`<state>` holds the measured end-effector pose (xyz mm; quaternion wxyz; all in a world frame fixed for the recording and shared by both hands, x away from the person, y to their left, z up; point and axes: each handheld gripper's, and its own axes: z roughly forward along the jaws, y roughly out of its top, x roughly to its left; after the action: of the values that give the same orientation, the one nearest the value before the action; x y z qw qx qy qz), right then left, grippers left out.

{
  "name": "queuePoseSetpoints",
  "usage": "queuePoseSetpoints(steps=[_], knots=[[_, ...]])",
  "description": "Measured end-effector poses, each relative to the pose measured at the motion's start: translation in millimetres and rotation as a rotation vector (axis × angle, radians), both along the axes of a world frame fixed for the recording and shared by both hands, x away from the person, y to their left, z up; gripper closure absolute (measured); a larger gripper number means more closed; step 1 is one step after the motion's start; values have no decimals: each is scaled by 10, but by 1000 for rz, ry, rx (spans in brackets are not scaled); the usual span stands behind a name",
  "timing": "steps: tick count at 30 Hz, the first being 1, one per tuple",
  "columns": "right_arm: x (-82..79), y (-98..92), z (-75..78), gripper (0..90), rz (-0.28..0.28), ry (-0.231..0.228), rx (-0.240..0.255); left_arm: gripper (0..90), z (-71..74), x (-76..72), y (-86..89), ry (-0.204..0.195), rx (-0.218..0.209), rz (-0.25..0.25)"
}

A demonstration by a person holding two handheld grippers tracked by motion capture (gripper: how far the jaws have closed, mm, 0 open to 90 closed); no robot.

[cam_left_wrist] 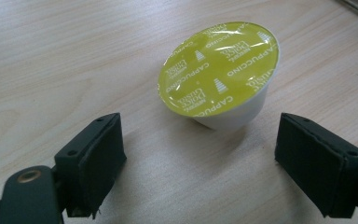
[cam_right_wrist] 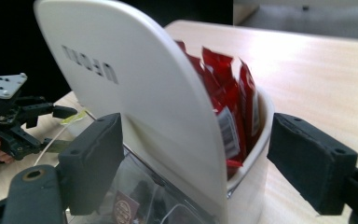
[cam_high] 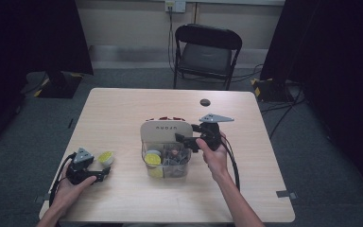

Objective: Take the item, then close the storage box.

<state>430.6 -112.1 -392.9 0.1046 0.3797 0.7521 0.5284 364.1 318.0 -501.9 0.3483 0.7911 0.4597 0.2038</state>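
Note:
A capsule with a yellow-green foil lid printed "Cappuccino" lies tilted on the wooden table near its left front corner. My left gripper is open just short of it, a pad on each side and neither touching. A white organizer with a tall rounded panel stands mid-table. It holds red sachets behind the panel and capsules in a clear front bin. My right gripper straddles the panel and the sachet compartment from the organizer's right end; it is open, the right pad clear of the rim.
A small round black object lies at the far side of the table. A black folding chair stands beyond the far edge. Bare wood surrounds the organizer on the left, right and front.

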Motion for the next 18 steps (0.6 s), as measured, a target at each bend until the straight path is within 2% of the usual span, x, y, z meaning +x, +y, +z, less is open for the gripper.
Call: queuePoseSetpoints(steps=[7, 9, 10, 15, 18], knots=[[-25, -11, 26, 201, -2, -15, 3, 152, -1, -1, -1, 0, -1, 1], [-37, -20, 52, 234, 4, -21, 17, 152, 0, -2, -1, 1, -1, 2], [-41, -16, 78, 283, 20, -25, 33, 152, 0, -2, 0, 0, 0, 1], [-43, 93, 110, 304, 62, -29, 18, 152, 0, -3, 1, 0, 0, 1], [-50, 132, 90, 326, 68, -23, 9, 152, 0, -4, 0, 0, 0, 2]])
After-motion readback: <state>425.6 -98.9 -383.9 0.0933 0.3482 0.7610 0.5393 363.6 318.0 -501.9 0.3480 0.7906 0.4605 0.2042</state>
